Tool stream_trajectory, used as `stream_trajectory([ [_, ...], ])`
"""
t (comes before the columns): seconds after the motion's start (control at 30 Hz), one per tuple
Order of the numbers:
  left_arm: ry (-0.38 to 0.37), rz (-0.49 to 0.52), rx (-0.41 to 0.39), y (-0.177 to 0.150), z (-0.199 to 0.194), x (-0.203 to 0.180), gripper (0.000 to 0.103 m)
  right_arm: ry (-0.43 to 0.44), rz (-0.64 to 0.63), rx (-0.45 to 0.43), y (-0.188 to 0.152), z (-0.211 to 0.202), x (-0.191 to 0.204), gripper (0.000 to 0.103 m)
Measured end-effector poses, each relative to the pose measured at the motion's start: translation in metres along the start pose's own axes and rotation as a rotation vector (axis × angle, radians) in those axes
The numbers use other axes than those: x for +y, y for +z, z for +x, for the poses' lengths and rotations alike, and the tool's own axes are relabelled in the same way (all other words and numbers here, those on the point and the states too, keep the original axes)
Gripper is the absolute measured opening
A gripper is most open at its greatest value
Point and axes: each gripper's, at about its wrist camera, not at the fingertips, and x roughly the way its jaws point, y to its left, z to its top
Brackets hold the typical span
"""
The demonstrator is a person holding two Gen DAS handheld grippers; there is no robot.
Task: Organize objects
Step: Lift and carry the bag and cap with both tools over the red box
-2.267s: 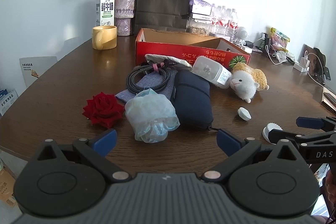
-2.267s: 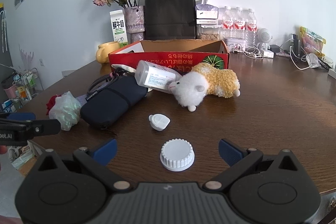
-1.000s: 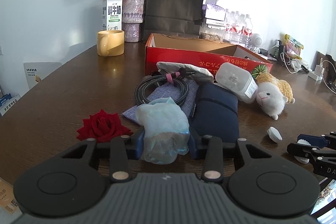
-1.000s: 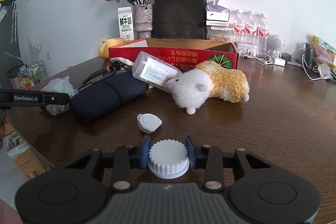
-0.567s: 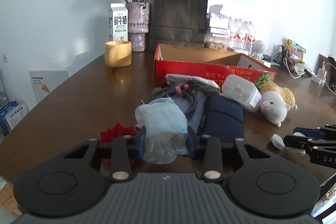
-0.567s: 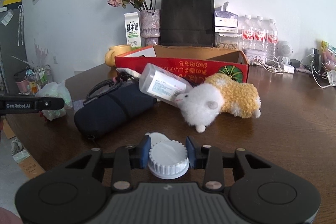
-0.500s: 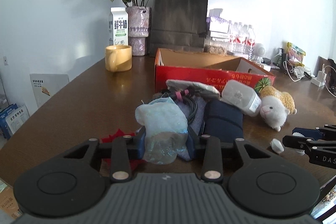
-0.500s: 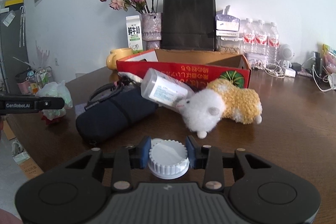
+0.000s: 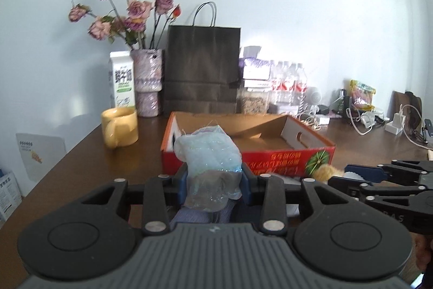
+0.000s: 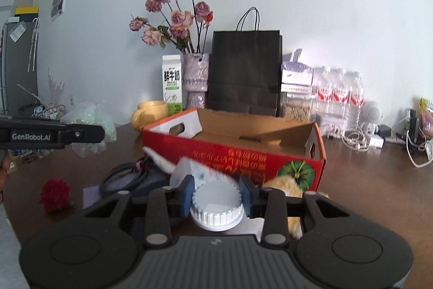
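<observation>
Crinkled, shiny pale-blue plastic bundle point(image 9: 210, 161) pinched between the blue pads of the left gripper point(image 9: 213, 184), held up off the brown wooden table point(image 9: 78, 161), in front of the red cardboard box point(image 9: 273, 156). Ribbed white round cap point(image 10: 216, 203) clamped in the right gripper point(image 10: 216, 197), also clear of the tabletop, just short of the box's printed wall. Below: fuzzy yellow plush point(image 10: 284, 187), coiled black cable point(image 10: 121, 176), velvety red rose point(image 10: 54, 194). Behind the box: glossy yellow mug point(image 9: 119, 127), matte black paper bag point(image 9: 203, 72).
</observation>
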Motion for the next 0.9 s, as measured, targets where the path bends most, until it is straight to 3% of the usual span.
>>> stream_trajectory([
  [0.33, -0.036, -0.003, -0.039, 0.049, 0.074, -0.021, 0.038, -0.022, -0.019, -0.050, 0.052, 0.064, -0.022, 0.035],
  [0.6, -0.014, -0.023, -0.003, 0.069, 0.138, -0.023, 0.038, -0.028, -0.017, -0.003, 0.076, 0.132, -0.036, 0.035],
  [0.9, 0.033, -0.048, 0.052, 0.071, 0.196, -0.015, 0.038, -0.033, 0.007, 0.070, 0.081, 0.190, -0.054, 0.035],
])
